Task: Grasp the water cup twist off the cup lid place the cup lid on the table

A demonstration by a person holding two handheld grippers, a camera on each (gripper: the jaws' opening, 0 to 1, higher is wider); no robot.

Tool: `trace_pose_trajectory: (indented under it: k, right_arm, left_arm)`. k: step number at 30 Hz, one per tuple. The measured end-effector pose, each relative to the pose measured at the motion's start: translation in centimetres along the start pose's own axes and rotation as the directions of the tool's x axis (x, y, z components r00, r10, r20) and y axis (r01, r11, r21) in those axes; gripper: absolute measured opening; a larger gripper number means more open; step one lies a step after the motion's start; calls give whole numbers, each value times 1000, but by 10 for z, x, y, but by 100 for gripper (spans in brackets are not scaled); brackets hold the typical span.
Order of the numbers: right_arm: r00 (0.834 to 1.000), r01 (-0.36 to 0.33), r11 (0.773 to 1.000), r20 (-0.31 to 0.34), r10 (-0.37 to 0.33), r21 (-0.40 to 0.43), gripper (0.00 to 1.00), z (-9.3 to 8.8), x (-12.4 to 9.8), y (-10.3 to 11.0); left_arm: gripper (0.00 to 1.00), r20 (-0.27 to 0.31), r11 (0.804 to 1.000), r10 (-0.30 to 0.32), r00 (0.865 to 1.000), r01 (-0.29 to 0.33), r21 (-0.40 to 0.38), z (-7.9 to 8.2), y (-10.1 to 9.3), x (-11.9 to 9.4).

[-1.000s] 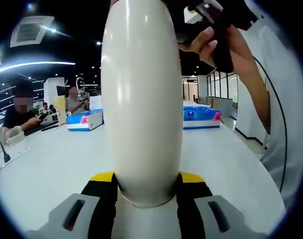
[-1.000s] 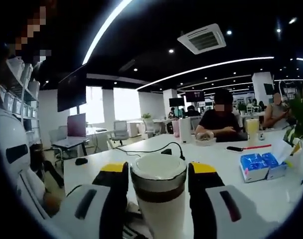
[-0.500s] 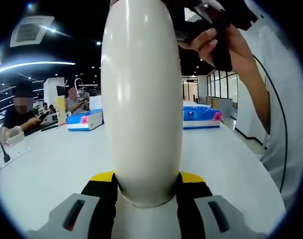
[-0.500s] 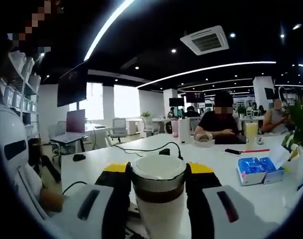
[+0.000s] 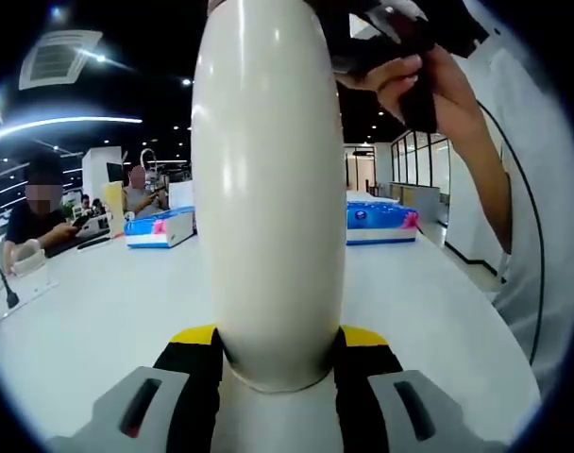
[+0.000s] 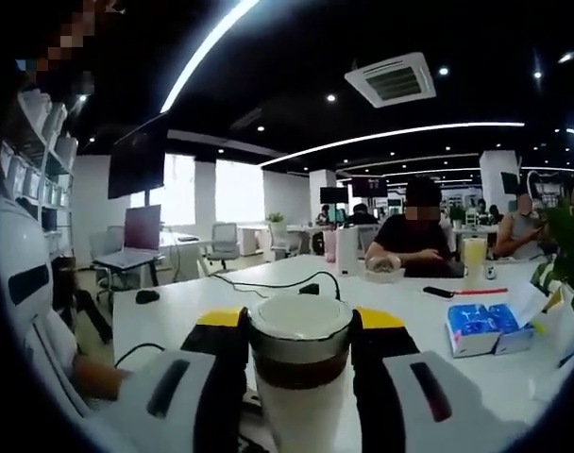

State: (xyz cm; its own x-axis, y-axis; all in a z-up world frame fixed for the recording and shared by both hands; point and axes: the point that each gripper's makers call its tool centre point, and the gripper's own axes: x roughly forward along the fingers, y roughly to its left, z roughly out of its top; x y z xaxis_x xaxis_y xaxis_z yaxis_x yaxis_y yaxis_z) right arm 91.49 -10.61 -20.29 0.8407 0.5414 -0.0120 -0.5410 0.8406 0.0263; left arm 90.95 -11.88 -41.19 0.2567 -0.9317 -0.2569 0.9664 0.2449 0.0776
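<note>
In the left gripper view, the left claw [image 5: 279, 354] is clamped on the lower body of the cream water cup [image 5: 268, 189], which stands tall above the white worktop [image 5: 108, 321], with blue packages [image 5: 381, 219] behind it. In the right gripper view, the right claw [image 6: 299, 344] is clamped on the cup lid [image 6: 300, 326], its yellow-tipped jaws pressed to either side, with the lid seated on the cup's top. A person's hand [image 5: 429, 80] grips the right gripper's handle at the upper right of the left gripper view.

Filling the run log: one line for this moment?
left gripper: shut on cup body | right gripper: shut on cup lid | lid on
</note>
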Motion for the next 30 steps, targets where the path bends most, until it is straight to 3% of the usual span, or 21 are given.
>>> trace_pose_trajectory:
  k: [17, 30]
  right_arm:
    - [996, 11, 999, 84, -15, 45, 45, 19, -6, -10]
    - [989, 74, 996, 126, -78, 43, 45, 32, -18, -31]
  left_arm:
    - [48, -1, 1000, -2, 1000, 2, 1, 0, 0, 0]
    - [48, -1, 1000, -2, 1000, 2, 1, 0, -1, 0]
